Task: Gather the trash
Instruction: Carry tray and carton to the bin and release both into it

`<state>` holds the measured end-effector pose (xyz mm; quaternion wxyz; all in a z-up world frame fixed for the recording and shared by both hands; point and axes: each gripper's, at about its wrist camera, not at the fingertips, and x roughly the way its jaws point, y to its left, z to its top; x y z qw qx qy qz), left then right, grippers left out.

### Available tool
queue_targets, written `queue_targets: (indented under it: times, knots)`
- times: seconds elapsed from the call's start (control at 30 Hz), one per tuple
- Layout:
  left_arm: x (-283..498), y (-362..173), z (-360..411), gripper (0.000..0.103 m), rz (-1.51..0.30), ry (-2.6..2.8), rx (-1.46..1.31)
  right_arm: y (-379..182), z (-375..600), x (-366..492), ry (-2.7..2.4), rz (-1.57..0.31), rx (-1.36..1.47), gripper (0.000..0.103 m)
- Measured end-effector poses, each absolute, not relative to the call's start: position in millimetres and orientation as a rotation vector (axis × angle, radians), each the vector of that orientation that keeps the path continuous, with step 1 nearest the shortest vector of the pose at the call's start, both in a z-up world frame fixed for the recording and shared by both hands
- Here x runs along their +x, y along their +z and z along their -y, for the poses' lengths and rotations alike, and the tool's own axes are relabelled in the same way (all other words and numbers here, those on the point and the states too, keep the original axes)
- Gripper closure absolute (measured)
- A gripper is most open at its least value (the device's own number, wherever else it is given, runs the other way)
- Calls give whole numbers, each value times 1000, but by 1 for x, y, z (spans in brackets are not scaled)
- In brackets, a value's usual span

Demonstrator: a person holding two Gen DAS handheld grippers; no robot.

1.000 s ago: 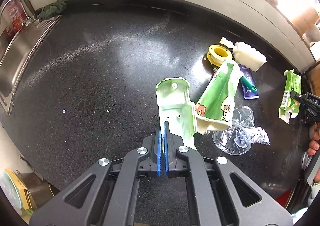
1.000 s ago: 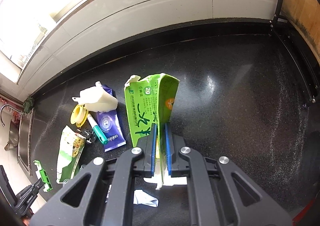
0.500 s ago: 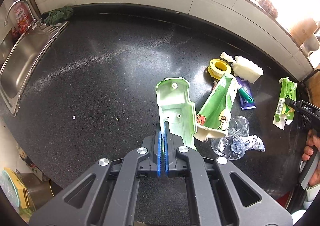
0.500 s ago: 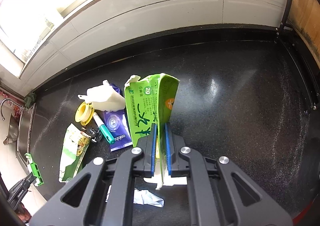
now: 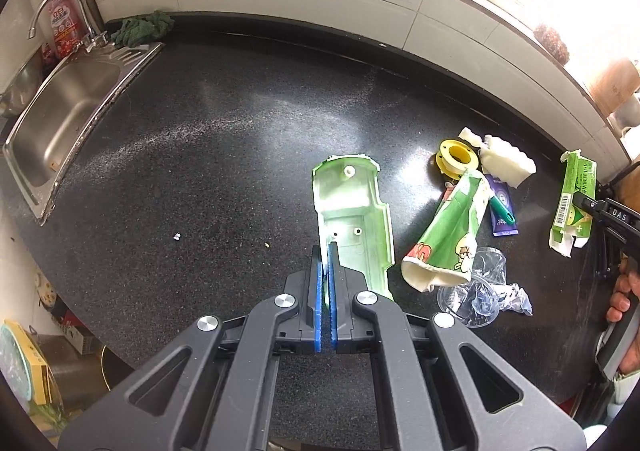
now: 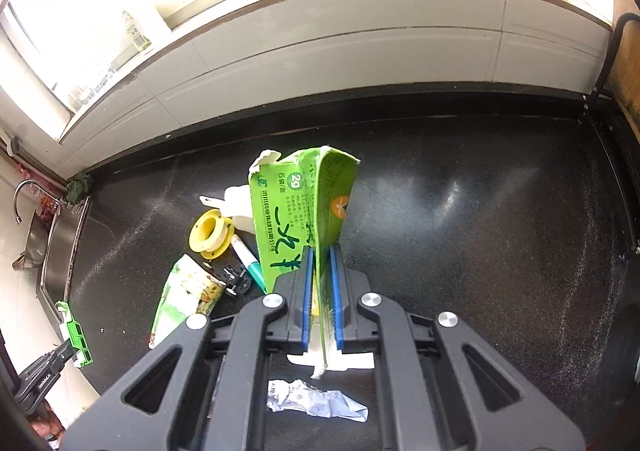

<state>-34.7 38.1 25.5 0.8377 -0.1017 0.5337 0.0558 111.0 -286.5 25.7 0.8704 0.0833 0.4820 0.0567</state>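
Observation:
My left gripper [image 5: 326, 256] is shut on the edge of a pale green plastic shell [image 5: 352, 211], held above the black counter [image 5: 200, 155]. My right gripper [image 6: 320, 255] is shut on a flattened green carton [image 6: 304, 199], also lifted off the counter; the same carton [image 5: 574, 199] shows at the far right of the left wrist view. Loose trash lies on the counter: a green snack bag [image 5: 452, 231], a clear plastic cup [image 5: 476, 287], a yellow spool [image 5: 458, 153], a white plastic bottle [image 5: 506, 163], a purple tube [image 5: 502, 207] and crumpled paper [image 6: 316, 403].
A steel sink [image 5: 60, 119] with a tap [image 5: 60, 7] sits at the counter's left end, a green cloth [image 5: 144, 27] beside it. White tiled wall and a window sill with jars run along the back. A black plug [image 6: 234, 277] lies by the spool.
Both grippers have risen and drawn back with their items, so more of the counter, the sink and the window sill comes into view. The trash on the counter has not moved.

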Motion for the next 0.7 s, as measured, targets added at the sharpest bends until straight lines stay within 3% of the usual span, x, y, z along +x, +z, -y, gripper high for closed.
queue_targets:
  times: [0.4, 0.7]
  knots:
    - [-68, 39, -88, 102, -1094, 245, -279, 76, 178, 126, 341, -949, 69, 94]
    - [-124, 38, -144, 102, -1095, 394, -355, 73, 68, 87, 537, -1003, -25, 94]
